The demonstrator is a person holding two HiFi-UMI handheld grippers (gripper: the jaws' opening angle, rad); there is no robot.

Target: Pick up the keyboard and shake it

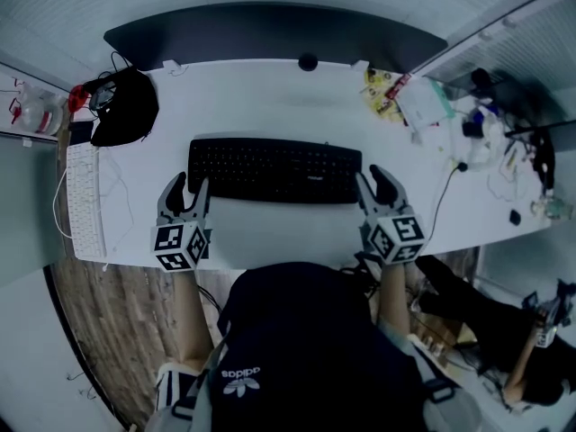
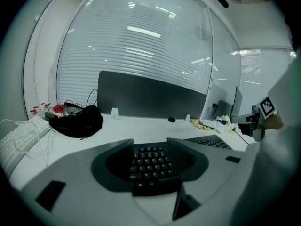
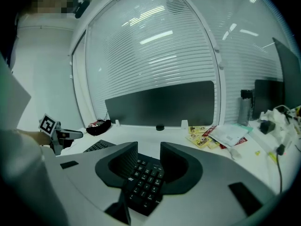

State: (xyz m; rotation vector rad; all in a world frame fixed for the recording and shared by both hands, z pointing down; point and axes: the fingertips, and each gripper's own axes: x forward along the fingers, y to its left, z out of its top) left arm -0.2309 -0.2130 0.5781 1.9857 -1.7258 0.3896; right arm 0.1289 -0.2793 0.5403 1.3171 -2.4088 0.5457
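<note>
Left gripper (image 1: 187, 188), right gripper (image 1: 373, 181) open astride keyboard (image 1: 274, 171) ends.

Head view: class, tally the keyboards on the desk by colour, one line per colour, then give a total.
Black keyboard: 1
White keyboard: 1
Total: 2

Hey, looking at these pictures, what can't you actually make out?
- Key lettering on the keyboard: too small and dark in every view.
- Print on the packets: too small, head view.
- Near edge of the desk: hidden by the person's torso, head view.
- Keyboard's ends, gripper views: covered by the left gripper and right gripper jaws.
</note>
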